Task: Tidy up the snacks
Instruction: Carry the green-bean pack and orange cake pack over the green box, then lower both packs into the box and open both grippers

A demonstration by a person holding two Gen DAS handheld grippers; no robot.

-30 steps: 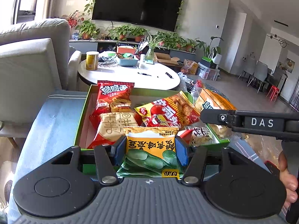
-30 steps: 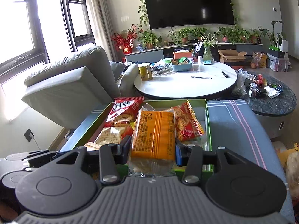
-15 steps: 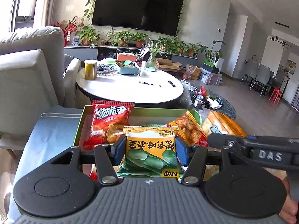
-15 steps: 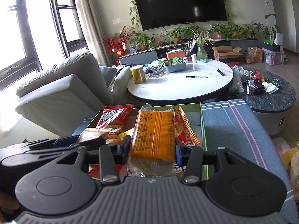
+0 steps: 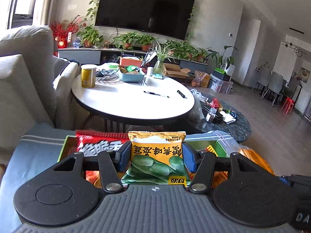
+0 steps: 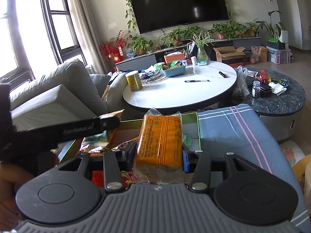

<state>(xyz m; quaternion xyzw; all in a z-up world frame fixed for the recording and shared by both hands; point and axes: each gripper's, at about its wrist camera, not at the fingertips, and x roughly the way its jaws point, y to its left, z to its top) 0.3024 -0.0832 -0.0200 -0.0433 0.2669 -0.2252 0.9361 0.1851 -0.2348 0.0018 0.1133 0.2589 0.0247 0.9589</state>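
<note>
My left gripper (image 5: 156, 158) is shut on a yellow-and-green bean snack bag (image 5: 157, 157), held above the far part of the green box (image 5: 63, 150). A red snack bag (image 5: 97, 144) lies in the box just below and to the left. My right gripper (image 6: 158, 154) is shut on an orange wrapped cracker pack (image 6: 160, 139), over the box's right side (image 6: 198, 130). In the right wrist view the left gripper's black body (image 6: 64, 132) crosses the left side, with the bean bag (image 6: 100, 138) hanging under it. A few more packets (image 6: 108, 176) lie in the box below.
The box sits on a blue striped cushion (image 6: 233, 132). Beyond it stands a round white table (image 5: 134, 99) with a yellow can (image 5: 88, 76), a teal basket and pens. A grey sofa (image 6: 54, 97) is at the left, a dark round table (image 6: 279, 99) at the right.
The left gripper has carried the bean bag forward, from the box's near edge to its far part. The right gripper shifted slightly with its cracker pack. Both grips are unchanged.
</note>
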